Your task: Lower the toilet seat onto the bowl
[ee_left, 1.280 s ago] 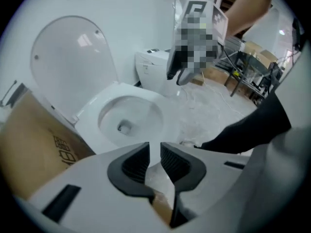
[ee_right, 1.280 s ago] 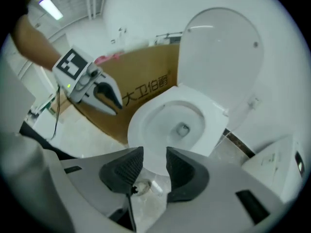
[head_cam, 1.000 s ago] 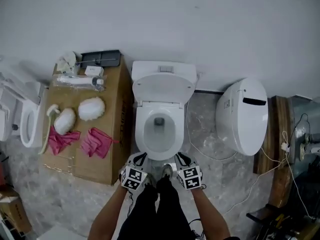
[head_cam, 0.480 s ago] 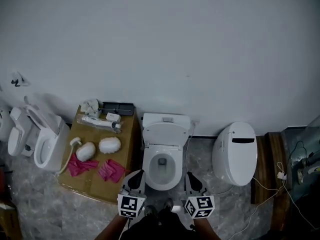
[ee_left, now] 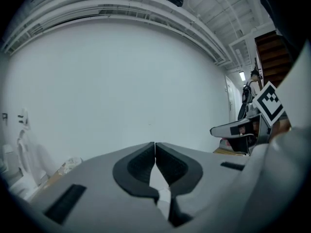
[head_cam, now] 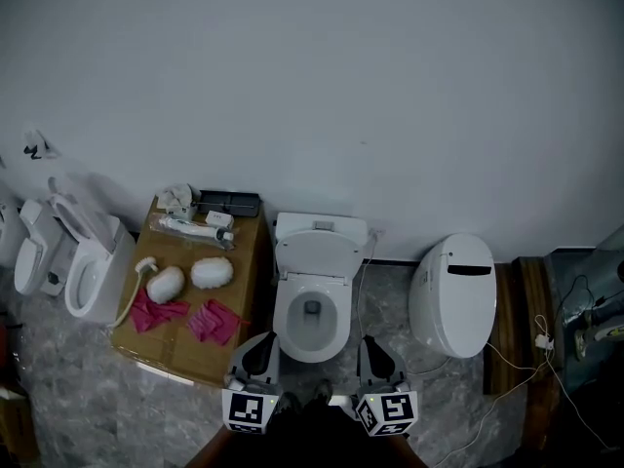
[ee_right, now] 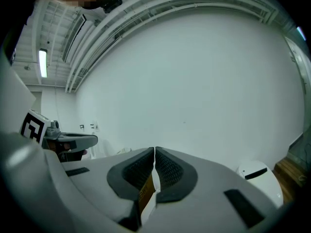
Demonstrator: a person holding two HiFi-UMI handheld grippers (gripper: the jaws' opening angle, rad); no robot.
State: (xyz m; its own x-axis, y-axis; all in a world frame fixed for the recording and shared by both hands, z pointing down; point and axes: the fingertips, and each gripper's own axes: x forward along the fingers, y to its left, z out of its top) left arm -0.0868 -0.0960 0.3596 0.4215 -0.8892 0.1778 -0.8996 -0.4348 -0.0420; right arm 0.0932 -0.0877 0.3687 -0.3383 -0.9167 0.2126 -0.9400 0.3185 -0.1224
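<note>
Hands' pose: both grippers are held side by side low in the head view, near each other, pointing forward at the white wall (head_cam: 322, 96) and tipped only slightly down.
Left gripper (ee_left: 155, 148): jaws pressed together, nothing between the pads.
Right gripper (ee_right: 154, 152): jaws likewise closed and empty.
Toilet seat (head_cam: 282, 322): it lies flat on the bowl (head_cam: 312, 357), ahead of and below the two grippers and between them; its lid (head_cam: 322, 256) stands up behind it.
Counts: two grippers, each with one marker cube (head_cam: 246, 409). Ahead-left of the left gripper, one cardboard box (head_cam: 185, 354) carries two white fluffy pads (head_cam: 212, 272) and two pink cloths (head_cam: 216, 321). One closed toilet (head_cam: 453, 295) stands ahead-right of the right gripper. More toilets (head_cam: 90, 273) stand far left; I cannot tell their number.
Head view only: the seat, the bowl, the box and its load.
Gripper views only: ceiling rails (ee_right: 160, 4) and a lamp (ee_right: 43, 63). Each view catches the other gripper at its edge, and the right one also shows the closed toilet's top.
</note>
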